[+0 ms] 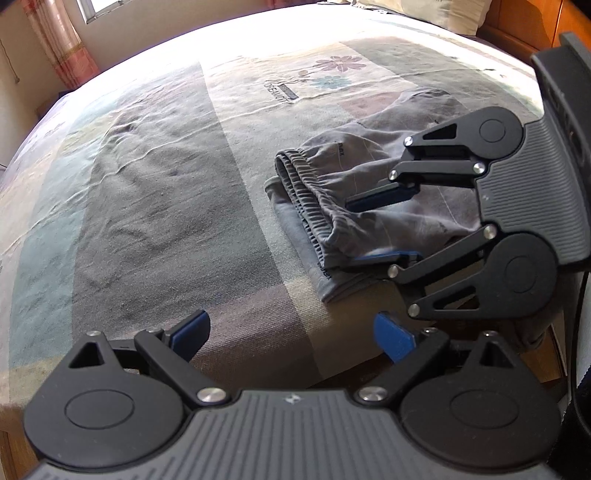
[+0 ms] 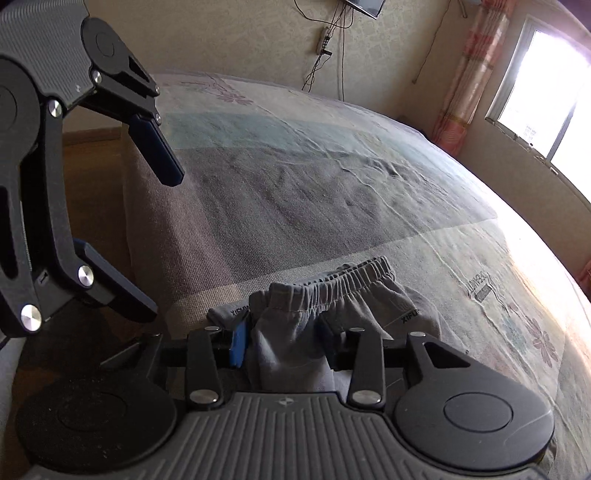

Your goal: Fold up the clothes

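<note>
- A pair of grey shorts (image 1: 354, 192) lies folded near the front edge of a bed (image 1: 155, 192), its gathered elastic waistband (image 2: 340, 282) turned toward the middle of the mattress.
- Dark lettering on the shorts reads "XIFU" in the right wrist view before a fold hides the rest; a second printed word on the layer beneath appears upside down and cannot be made out.
- The patchwork bedsheet (image 2: 332, 192), in grey, pale blue and beige panels with purple and teal flowers, carries a printed label beginning "DREAM"; the remaining letters are too small to tell.
- The right gripper (image 2: 282, 345) sits low over the shorts with a bunch of grey fabric standing between its jaws, which are part-way apart. Its blue pad (image 2: 239, 345) lies at the edge of the cloth, and whether either pad presses on the cloth cannot be told.
- The left gripper (image 1: 291, 334) hangs just off the bed's front edge, beside the shorts and apart from them, its jaws spread wide with nothing between them.
- A pillow (image 1: 443, 14) lies at the head of the bed against a wooden headboard (image 1: 517, 26).
- A pink-checked curtain (image 2: 469, 70) hangs beside a bright window (image 2: 546, 96).
- Cables (image 2: 325, 48) trail down the wall below a wall-mounted screen (image 2: 364, 6).
</note>
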